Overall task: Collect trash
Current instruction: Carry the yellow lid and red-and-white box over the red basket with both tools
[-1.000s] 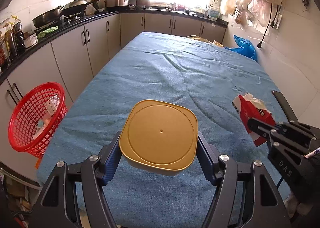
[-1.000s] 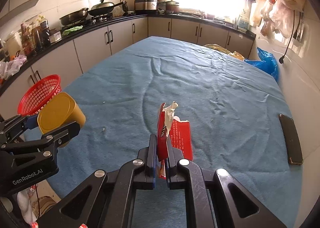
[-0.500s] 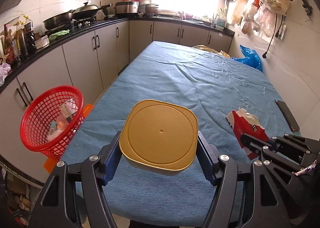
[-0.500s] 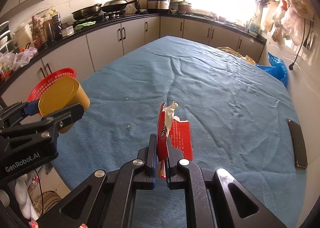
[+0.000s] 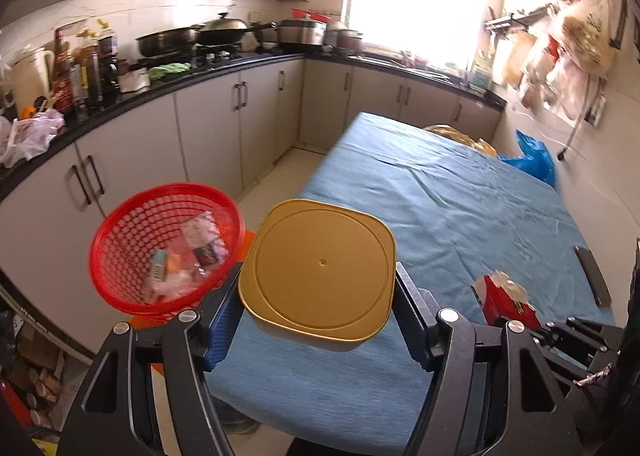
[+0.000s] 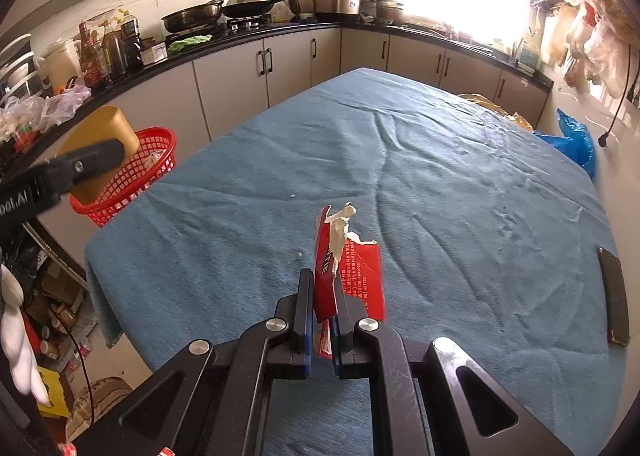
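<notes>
The left gripper [image 5: 318,296] still clamps the gold tub [image 5: 318,270], now swung nearer the red basket [image 5: 132,215]; the right gripper [image 6: 322,298] stays pinched on the torn red packet [image 6: 332,268].

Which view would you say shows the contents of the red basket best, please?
The left wrist view: it looks down into the basket, so the wrappers lying inside are visible. The right wrist view shows the basket side-on, partly hidden behind the gold tub held by the left gripper, with almost nothing of the inside showing.
</notes>
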Tool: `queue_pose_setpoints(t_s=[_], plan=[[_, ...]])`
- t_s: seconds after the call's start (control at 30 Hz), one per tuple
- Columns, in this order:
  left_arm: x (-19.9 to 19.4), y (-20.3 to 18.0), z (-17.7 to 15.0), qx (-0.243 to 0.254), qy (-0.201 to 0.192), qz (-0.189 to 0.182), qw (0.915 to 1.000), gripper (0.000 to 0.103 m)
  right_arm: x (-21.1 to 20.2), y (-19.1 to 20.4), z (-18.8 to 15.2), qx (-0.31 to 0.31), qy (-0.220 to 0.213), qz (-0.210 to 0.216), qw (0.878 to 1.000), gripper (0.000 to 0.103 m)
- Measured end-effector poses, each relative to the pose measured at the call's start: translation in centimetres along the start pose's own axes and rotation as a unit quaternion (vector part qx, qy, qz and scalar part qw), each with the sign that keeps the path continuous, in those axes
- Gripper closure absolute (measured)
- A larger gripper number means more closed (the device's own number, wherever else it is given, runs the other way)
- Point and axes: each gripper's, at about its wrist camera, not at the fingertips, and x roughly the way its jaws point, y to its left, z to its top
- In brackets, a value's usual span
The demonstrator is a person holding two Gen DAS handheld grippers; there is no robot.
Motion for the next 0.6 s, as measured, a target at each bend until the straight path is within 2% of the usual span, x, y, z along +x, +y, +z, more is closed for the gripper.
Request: queue_pose_setpoints(t_s=[0.33,0.6], plan=[[-0.1,1.4,0.2,0.003,-0.004,0.034,0.9994,0.035,0.4,2.2,1.2,-0.018,-0.002,0.019,1.0,0.095],[0.6,2.3,0.2,0.001,0.003,0.039,0.9992,0.035,0.7,4.1,1.9,-0.034,-0.003,0.031,0.999,0.095]])
